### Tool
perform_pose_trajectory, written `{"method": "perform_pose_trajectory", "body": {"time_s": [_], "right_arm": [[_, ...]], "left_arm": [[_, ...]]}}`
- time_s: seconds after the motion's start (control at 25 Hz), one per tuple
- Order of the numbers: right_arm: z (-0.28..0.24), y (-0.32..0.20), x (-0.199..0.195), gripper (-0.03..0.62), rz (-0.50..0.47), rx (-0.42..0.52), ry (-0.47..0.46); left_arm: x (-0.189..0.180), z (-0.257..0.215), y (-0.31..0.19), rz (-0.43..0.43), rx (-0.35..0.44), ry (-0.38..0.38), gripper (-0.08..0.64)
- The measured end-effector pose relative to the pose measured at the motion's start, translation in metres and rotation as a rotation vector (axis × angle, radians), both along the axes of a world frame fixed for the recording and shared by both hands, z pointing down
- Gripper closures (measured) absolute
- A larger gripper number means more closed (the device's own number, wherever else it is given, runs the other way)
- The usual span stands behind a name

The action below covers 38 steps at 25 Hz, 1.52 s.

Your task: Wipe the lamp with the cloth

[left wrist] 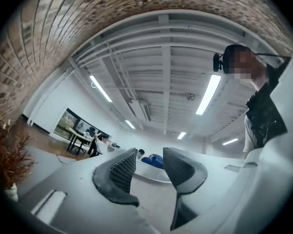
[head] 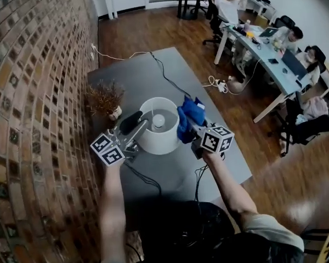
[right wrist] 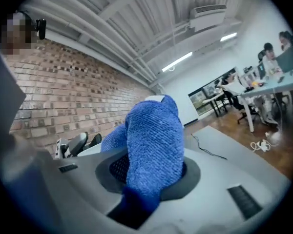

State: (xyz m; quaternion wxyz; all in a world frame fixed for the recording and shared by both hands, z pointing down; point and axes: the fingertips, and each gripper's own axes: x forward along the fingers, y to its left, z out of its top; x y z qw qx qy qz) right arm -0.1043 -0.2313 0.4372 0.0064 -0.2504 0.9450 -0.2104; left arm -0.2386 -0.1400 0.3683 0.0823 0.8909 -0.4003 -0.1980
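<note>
Lamp on the surface, flanked left and right.
Right hand-held gripper clamps the blue cloth beside the shade's right rim; left hand-held gripper, jaws apart and empty, sits at its left rim.

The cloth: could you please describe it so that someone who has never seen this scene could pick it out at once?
Find the grey table beside the brick wall, with a white lamp in its middle. At the lamp's right edge, the right gripper is shut on the cloth. It is the only bright blue, fuzzy thing over that table.
</note>
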Motion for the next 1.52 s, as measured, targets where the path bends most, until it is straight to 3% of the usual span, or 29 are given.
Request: {"method": "perform_pose_trajectory", "body": {"time_s": [0.24,0.32,0.4,0.48,0.52,0.6,0.68,0.72,0.84,0.96,1.08,1.16,1.52], "right_arm": [[-0.004,-0.041,-0.04,0.482,-0.28,0.081,0.108],[-0.012,-0.044,-0.037,0.482,-0.221,0.117,0.145],[-0.037,-0.043,-0.016,0.482,-0.038,0.177,0.144],[-0.083,-0.011,0.003,0.482,0.075,0.242,0.07],[-0.105,0.017,0.003,0.482,0.063,0.267,0.024],[-0.13,0.07,-0.013,0.482,-0.031,0.259,-0.037],[-0.123,0.106,-0.041,0.482,-0.132,0.185,-0.038],[-0.111,0.116,-0.054,0.482,-0.164,0.144,-0.023],[-0.076,0.122,-0.073,0.482,-0.181,0.063,0.02],[-0.065,0.119,-0.071,0.48,-0.191,0.13,0.128],[-0.062,0.099,-0.062,0.48,-0.196,0.268,0.346],[-0.054,0.074,-0.058,0.48,-0.214,0.283,0.426],[-0.049,-0.009,-0.085,0.48,-0.415,0.222,0.466]], "left_arm": [[0.052,0.003,0.061,-0.109,0.101,-0.266,0.4],[0.041,-0.015,0.061,-0.091,0.129,-0.251,0.423],[0.033,-0.028,0.051,0.007,0.096,-0.222,0.426],[0.035,-0.033,0.043,0.126,0.044,-0.203,0.46],[0.041,-0.033,0.041,0.18,0.019,-0.21,0.46],[0.059,-0.023,0.039,0.263,-0.026,-0.322,0.46],[0.073,-0.006,0.04,0.3,-0.039,-0.474,0.477],[0.076,0.0,0.042,0.297,-0.032,-0.527,0.529],[0.075,0.012,0.042,0.24,0.004,-0.69,0.545],[0.079,0.02,0.041,0.196,0.02,-0.823,0.545],[0.083,0.019,0.04,0.195,0.034,-0.854,0.546],[0.084,0.017,0.039,0.19,0.044,-0.855,0.56],[0.088,0.016,0.03,0.159,0.051,-0.83,0.56]]}}
